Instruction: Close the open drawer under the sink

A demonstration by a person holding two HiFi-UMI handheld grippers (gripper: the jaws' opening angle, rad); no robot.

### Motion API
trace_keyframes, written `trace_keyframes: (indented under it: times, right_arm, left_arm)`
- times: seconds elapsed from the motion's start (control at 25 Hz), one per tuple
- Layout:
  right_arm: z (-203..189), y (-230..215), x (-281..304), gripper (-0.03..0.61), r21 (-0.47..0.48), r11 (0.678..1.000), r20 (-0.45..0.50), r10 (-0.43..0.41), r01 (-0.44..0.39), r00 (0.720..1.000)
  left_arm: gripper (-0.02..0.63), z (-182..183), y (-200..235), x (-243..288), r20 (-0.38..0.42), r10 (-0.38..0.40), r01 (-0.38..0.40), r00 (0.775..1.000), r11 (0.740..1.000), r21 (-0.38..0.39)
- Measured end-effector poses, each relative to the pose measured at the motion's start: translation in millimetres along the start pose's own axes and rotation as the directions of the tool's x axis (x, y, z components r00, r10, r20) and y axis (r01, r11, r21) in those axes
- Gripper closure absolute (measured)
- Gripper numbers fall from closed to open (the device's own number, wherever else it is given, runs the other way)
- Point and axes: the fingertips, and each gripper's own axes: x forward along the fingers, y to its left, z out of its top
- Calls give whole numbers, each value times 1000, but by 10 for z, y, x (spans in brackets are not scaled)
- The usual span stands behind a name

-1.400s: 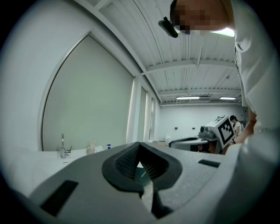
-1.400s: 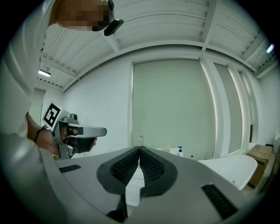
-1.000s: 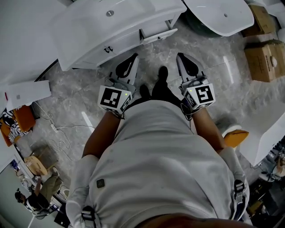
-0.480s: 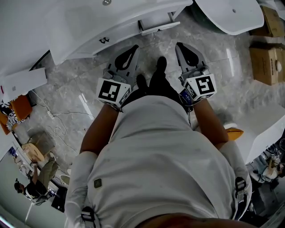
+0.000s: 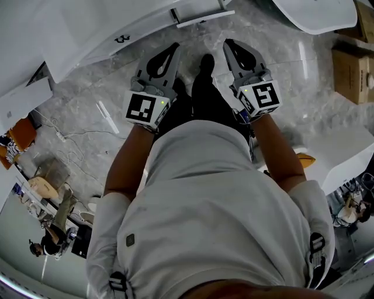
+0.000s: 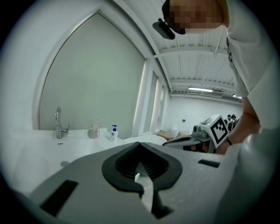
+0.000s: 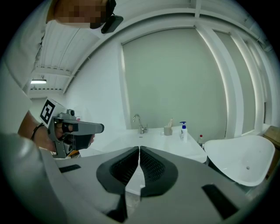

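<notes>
Left gripper (image 5: 174, 48) and right gripper (image 5: 228, 44) both closed, empty — drawer (image 5: 204, 17) cut off at top edge.

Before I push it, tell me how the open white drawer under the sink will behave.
The open white drawer looks rigid and boxy, so it should probably slide in without flexing. Its smooth front may be slippery to press, so a square push seems safest.
</notes>
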Motion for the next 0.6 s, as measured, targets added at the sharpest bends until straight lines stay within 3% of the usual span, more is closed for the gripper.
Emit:
trace_keyframes:
  times: [0.24, 0.48, 0.6]
  right_arm:
    - [-518, -72, 257, 549, 18, 998, -61, 54, -53, 997]
    - [-954, -200, 547, 515, 32, 999, -97, 39, -36, 995]
    - [-1195, -252, 723, 495, 44, 999, -110, 28, -23, 993]
  left_arm:
    - [604, -500, 111, 193, -46, 1, -2, 999, 1000, -26]
    - [604, -864, 254, 416, -57, 5, -6, 998, 1000, -16]
    - [604, -1129, 339, 497, -109, 10, -12, 994, 1000, -16]
